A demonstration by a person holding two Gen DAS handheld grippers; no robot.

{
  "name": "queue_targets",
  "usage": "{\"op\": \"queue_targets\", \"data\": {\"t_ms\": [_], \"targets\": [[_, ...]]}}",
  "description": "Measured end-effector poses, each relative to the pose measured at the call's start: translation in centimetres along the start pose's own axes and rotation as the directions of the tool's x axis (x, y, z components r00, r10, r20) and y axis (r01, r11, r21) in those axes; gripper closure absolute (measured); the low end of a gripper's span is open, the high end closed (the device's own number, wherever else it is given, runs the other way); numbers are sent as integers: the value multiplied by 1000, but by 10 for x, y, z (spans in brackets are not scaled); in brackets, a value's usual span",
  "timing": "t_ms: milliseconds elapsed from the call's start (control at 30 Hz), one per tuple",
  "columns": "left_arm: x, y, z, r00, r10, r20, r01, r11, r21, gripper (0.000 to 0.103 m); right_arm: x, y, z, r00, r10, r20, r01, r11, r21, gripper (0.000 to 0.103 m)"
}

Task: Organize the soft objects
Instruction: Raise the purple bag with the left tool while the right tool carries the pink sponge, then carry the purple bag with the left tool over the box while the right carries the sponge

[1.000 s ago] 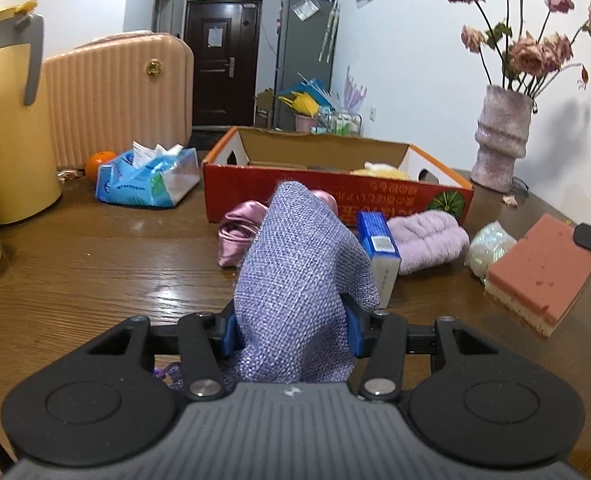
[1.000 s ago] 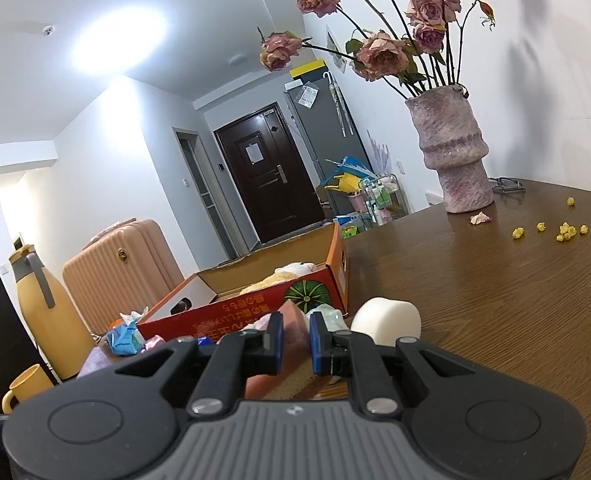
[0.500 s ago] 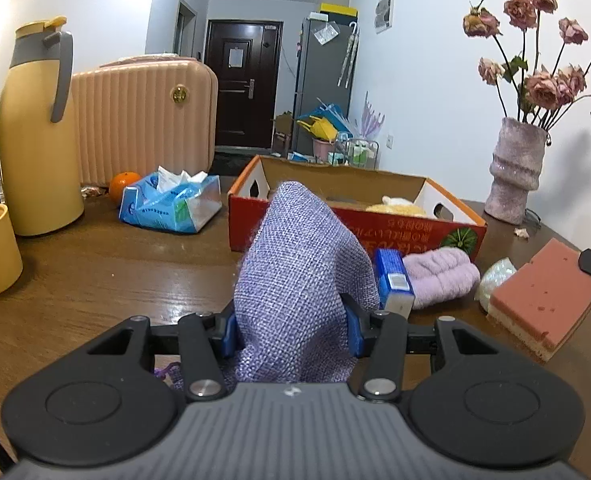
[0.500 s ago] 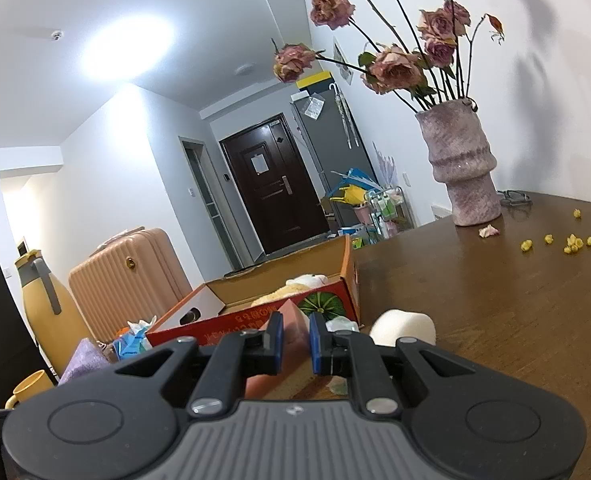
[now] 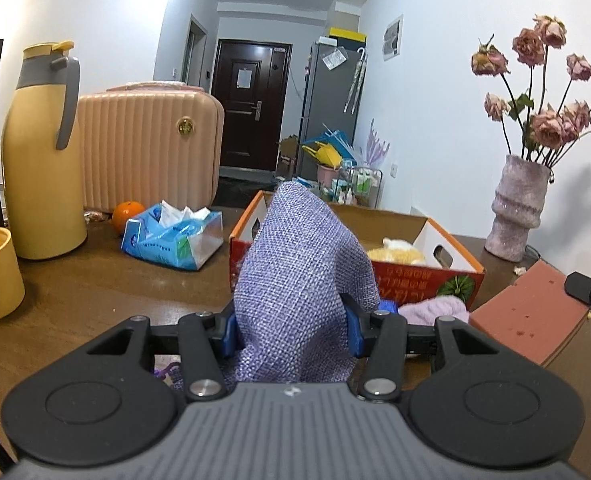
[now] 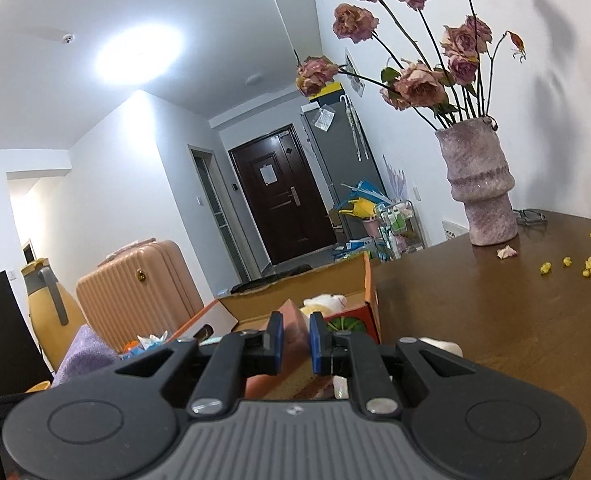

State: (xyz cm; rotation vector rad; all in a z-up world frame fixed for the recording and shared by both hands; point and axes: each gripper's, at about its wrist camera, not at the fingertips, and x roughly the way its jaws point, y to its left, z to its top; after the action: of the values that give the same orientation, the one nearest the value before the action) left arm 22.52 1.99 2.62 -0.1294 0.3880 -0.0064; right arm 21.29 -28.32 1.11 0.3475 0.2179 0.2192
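1. The left gripper (image 5: 291,330) is clamped on a purple woven cloth (image 5: 299,280), held upright.
2. The right gripper (image 6: 295,338) pinches a pink sponge block (image 6: 293,322) between narrow jaws.

Coarse woven purple cloth (image 5: 299,280), glossy wood table (image 5: 95,292), seemingly cardboard box (image 5: 415,268)

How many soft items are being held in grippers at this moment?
2. The purple woven fabric pouch is clamped in the left gripper; the reddish-pink sponge block is clamped in the right gripper. Other soft items lie on the table or in the box.
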Motion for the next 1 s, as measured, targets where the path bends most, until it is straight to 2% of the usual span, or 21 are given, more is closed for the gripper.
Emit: {"op": "queue_targets", "data": {"t_ms": [1000], "targets": [[37, 8, 56, 997, 6, 78, 1, 996, -92, 54, 57, 32, 31, 997, 12, 79, -12, 1000, 6, 90]]}}
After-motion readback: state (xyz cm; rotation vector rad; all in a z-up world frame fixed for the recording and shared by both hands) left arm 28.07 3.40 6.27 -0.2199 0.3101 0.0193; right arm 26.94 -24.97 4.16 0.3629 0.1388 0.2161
